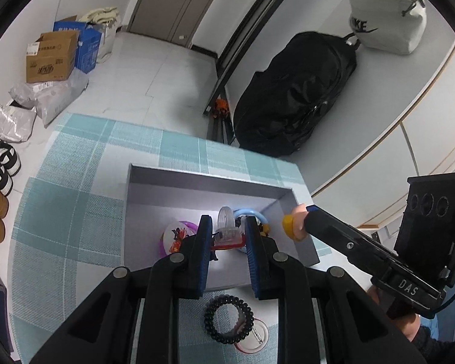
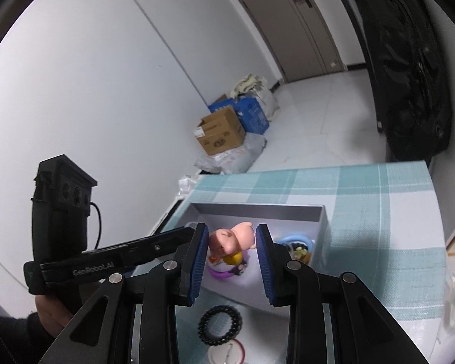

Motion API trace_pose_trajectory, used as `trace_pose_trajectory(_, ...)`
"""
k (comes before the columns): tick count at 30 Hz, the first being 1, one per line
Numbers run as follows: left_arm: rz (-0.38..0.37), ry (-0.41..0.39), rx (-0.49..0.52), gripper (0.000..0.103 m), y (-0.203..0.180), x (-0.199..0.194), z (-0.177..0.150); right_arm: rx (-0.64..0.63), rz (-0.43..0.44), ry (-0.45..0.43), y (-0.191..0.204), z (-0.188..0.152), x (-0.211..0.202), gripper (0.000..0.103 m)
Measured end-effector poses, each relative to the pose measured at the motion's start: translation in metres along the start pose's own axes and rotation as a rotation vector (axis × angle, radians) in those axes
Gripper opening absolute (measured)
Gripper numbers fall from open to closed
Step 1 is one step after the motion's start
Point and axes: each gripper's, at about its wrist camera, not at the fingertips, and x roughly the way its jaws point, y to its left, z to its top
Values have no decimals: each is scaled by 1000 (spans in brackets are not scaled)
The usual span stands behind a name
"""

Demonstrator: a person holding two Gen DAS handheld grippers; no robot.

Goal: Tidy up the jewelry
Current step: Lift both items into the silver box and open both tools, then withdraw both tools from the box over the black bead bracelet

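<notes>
Between the blue pads of the right gripper (image 2: pixel 231 244), one pink pig figure (image 2: pixel 232 238) with a yellow ring base is clamped, held above the open grey box (image 2: pixel 259 209); in the left wrist view the same pig (image 1: pixel 294 221) sits at the box's right wall. Its body is glossy pink, snout toward the left pad. The box stands on a teal checked mat (image 1: pixel 75 200) and holds one round purple-rimmed badge (image 1: pixel 176 236), one blue ring (image 1: pixel 250 214), and one clear plastic piece (image 1: pixel 226 227); further small dark and yellow bits beside the ring are too small to identify. The left gripper (image 1: pixel 226 239) reads as fully clenched; whether its pads grip the clear piece seen between them cannot be told. Outside the box, nearer the cameras, lie one black spiral hair tie (image 1: pixel 229 318) and one white pin badge (image 1: pixel 251 338), touching or overlapping. One hand (image 2: pixel 50 312) holds each gripper handle. Beyond: two cardboard boxes (image 1: pixel 53 57), one black bag (image 1: pixel 294 94).
</notes>
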Motion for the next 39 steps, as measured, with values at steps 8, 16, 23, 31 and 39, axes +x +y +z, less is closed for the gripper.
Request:
trace_pose_trajectory(8,19,31,11,17,-2,11,2,23,-6,40,-7,-1,16,31)
trace_pose_trajectory(16,41,36,36,19,-7,14,6,61,-32,43,-15,-1,18,34)
trace_pose_trajectory(23,39,55,24,50,-7,16,6,56,-28,-6,-14,2,7,52)
trace_pose_trajectory(31,45,29,57,55,-11,7,2,55,-48,-56,-16,5,-8,64)
trace_pose_trajectory(39,71,-21,85,56,-13,-10,-8,14,-68,-90,-9,2,-20,76)
